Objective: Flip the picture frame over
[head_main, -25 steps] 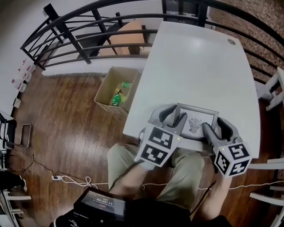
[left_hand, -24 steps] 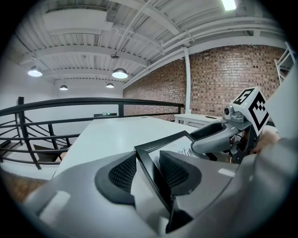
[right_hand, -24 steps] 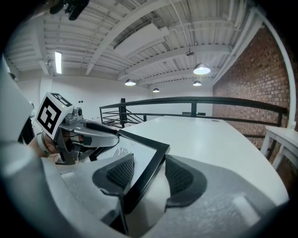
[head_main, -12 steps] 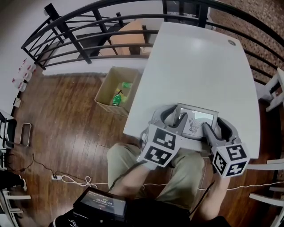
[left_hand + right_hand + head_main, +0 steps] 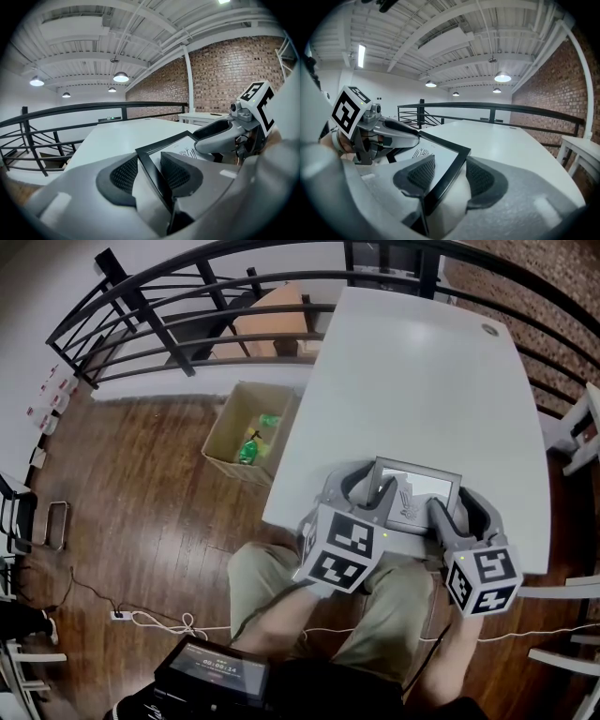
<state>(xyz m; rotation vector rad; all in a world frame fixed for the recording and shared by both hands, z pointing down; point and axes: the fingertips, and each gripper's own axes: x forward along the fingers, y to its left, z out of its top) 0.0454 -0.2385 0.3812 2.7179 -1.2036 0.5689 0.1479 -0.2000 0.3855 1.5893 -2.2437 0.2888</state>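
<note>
I am clamping the picture frame (image 5: 419, 491) by its sides in left gripper (image 5: 369, 491) and right gripper (image 5: 454, 512), seemingly tilted, at the near edge of the table (image 5: 422, 381).

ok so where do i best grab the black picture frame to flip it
By its two side rails, one from each side: the black rectangular picture frame is thin-edged, so a rail slips between the jaws. The left gripper and right gripper are shut on it that way.
</note>
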